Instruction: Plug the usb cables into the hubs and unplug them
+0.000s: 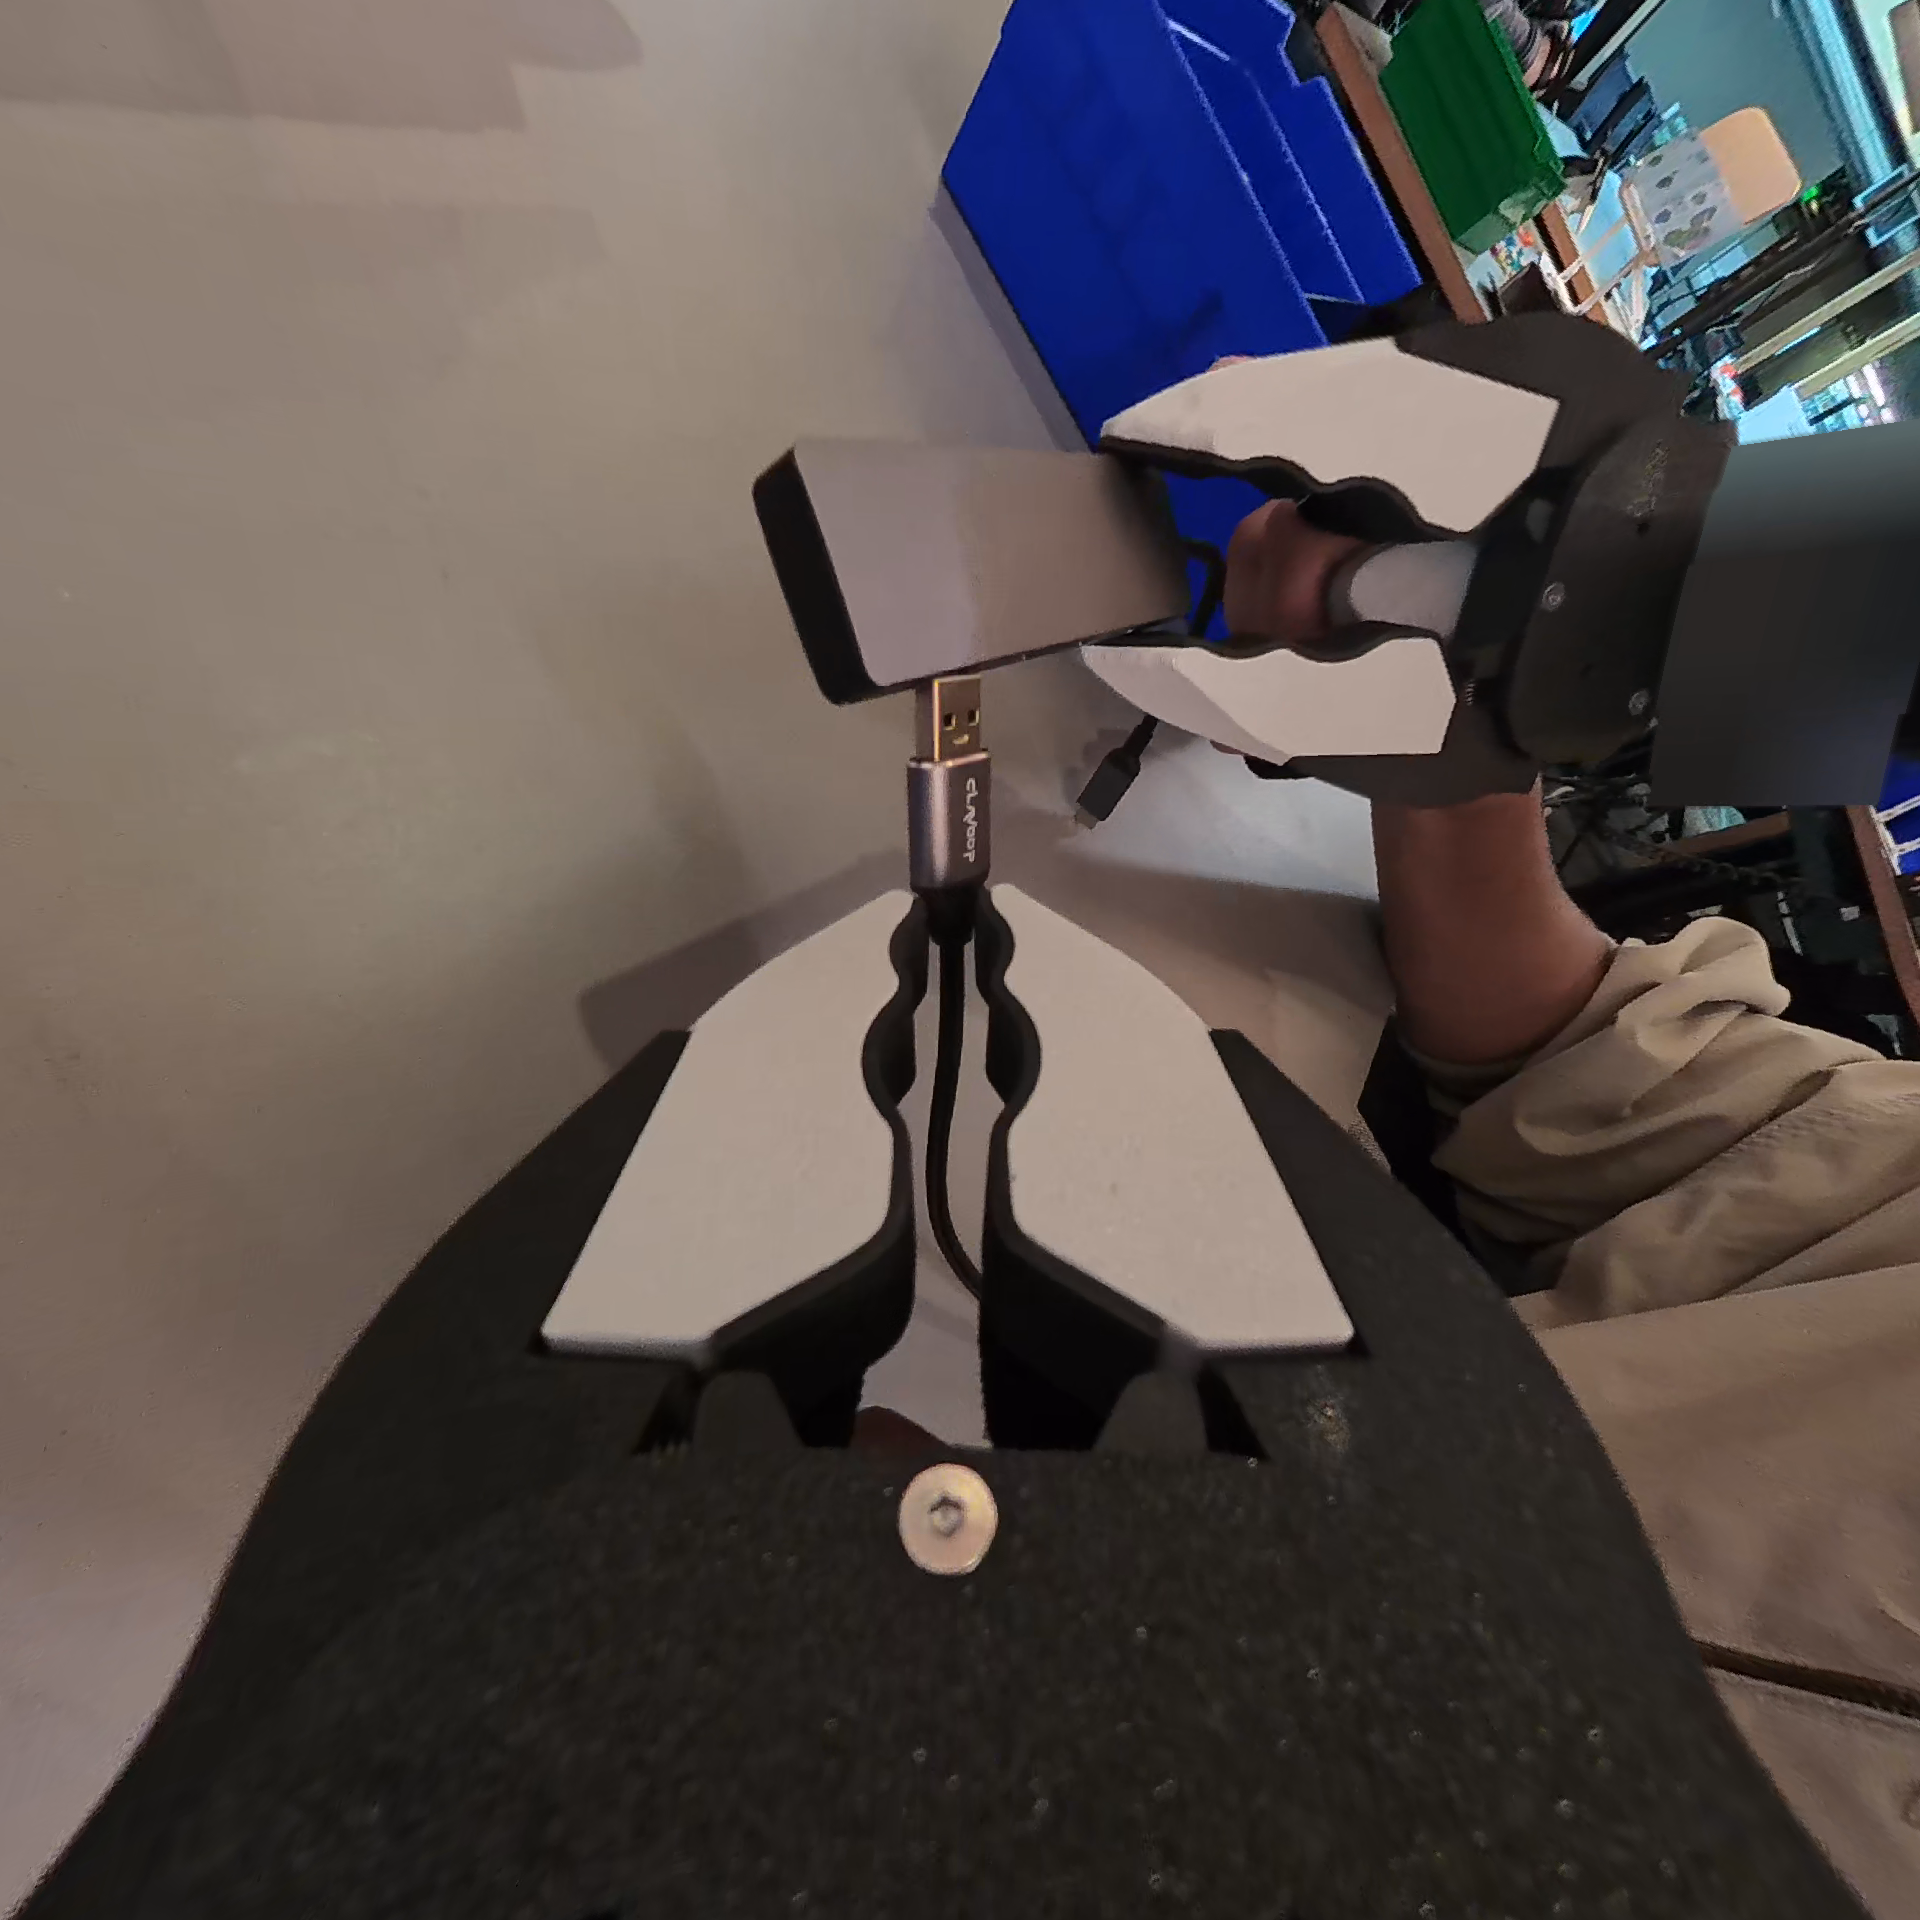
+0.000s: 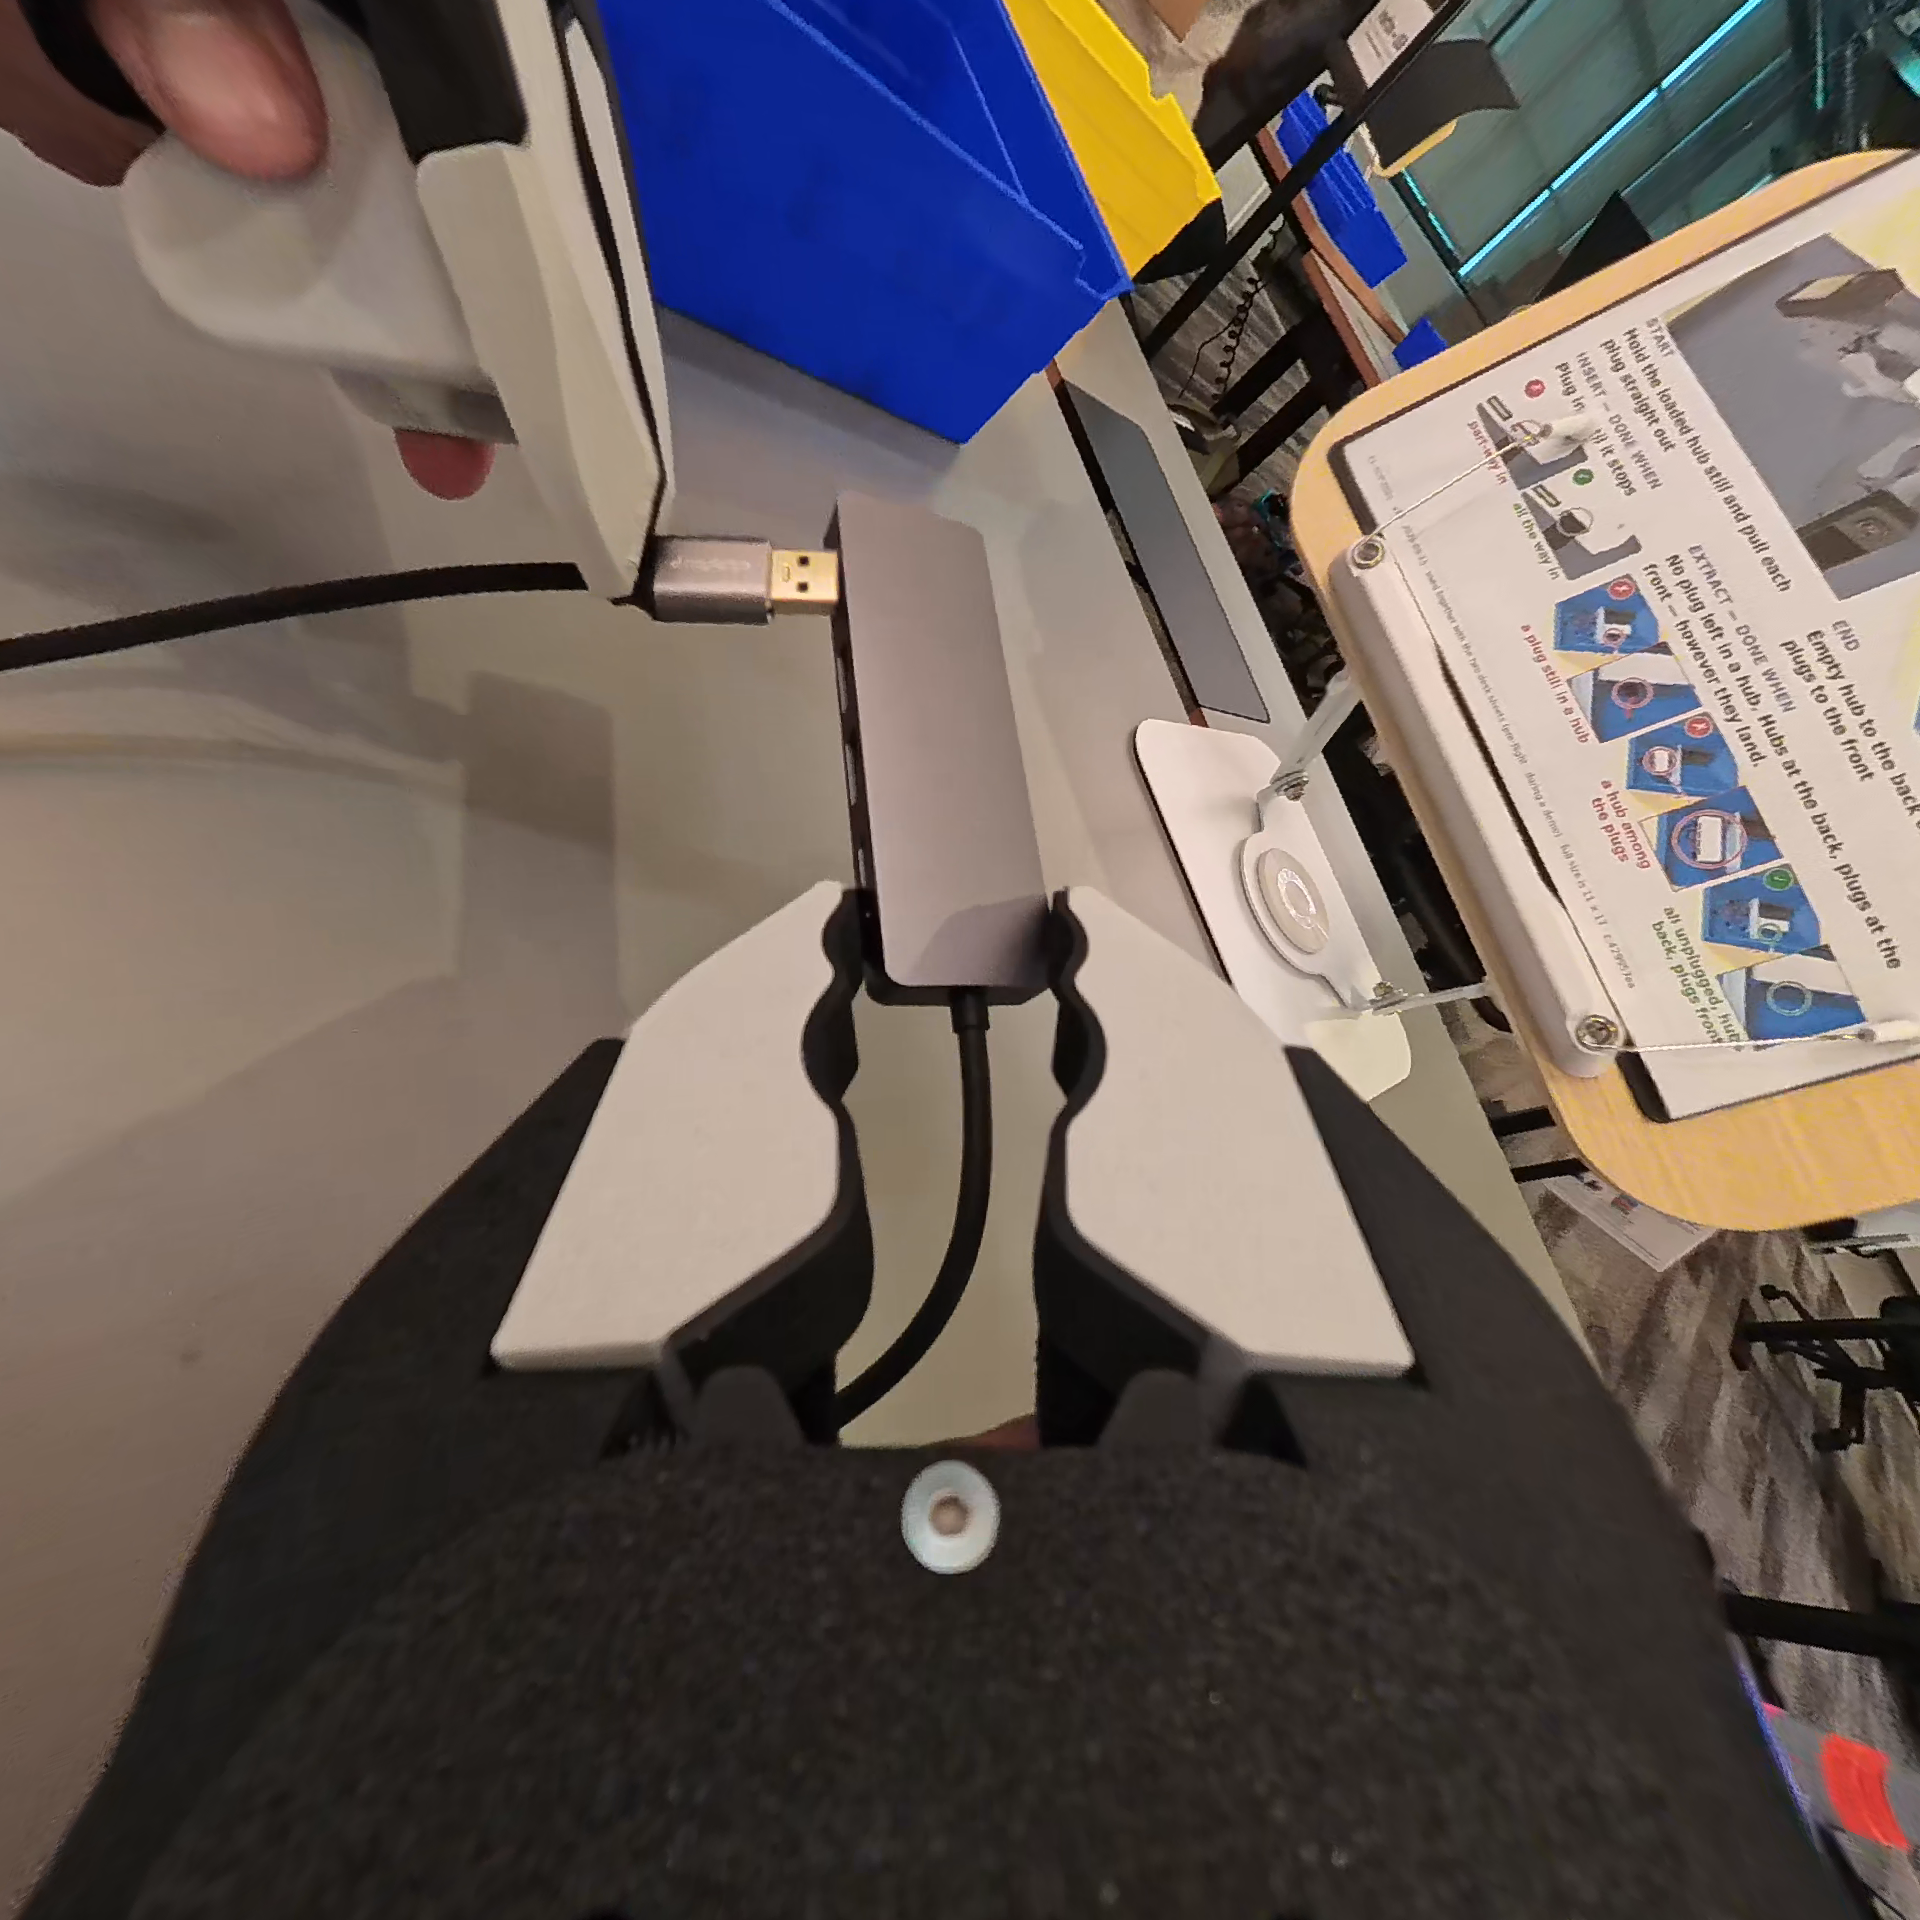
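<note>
Both tongs were clamped: my left gripper (image 1: 948, 896) held the USB cable (image 1: 948, 821) behind its plug, my right gripper (image 2: 951, 935) the grey hub (image 2: 925, 727). Whether the plug tip had entered the port was hard to tell. Blue bins (image 2: 831, 187) stood on the pale table (image 1: 312, 623).

Left wrist view: aimed close along its fingers (image 1: 1101, 1122).
Right wrist view: likewise, crosswise to it.
Shared: the slim grey metal hub (image 1: 977, 561) (image 2: 935, 748), the gold-tipped USB plug (image 1: 951, 769) (image 2: 743, 582).
</note>
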Motion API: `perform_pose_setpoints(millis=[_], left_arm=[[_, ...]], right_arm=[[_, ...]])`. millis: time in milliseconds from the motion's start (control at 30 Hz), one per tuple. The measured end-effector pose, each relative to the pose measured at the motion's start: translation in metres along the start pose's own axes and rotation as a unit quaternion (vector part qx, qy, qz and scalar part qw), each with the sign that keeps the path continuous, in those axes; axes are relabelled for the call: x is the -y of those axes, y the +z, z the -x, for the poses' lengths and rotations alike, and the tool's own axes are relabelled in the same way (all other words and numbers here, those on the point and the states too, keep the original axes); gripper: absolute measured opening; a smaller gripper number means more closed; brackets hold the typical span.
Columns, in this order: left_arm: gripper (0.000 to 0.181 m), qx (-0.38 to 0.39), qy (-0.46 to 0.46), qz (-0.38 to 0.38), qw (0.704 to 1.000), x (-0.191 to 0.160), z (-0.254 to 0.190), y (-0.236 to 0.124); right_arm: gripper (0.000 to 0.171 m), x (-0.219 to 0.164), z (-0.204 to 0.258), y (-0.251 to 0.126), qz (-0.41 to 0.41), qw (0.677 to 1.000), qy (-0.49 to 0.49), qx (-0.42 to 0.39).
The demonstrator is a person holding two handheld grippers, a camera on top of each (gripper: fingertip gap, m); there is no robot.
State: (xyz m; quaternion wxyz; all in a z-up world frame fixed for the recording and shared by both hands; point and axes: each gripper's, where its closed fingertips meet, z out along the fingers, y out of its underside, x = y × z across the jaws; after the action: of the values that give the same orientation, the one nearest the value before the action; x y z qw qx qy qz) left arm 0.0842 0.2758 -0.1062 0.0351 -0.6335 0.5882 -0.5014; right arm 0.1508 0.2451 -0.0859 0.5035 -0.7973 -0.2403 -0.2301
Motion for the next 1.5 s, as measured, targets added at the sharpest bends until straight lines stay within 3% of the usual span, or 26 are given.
perform_pose_setpoints(millis=[900,1500], left_arm=[[0.008,-0.03,-0.055,0.015,0.998,-0.006,0.004,0.007],[0.008,-0.067,-0.059,0.018,0.996,-0.005,0.0,0.003]], right_arm=[[0.034,0.001,0.003,0.0,0.025,0.991,-0.121,-0.049],[0.033,0.008,0.006,-0.004,-0.007,0.991,-0.129,-0.043]])
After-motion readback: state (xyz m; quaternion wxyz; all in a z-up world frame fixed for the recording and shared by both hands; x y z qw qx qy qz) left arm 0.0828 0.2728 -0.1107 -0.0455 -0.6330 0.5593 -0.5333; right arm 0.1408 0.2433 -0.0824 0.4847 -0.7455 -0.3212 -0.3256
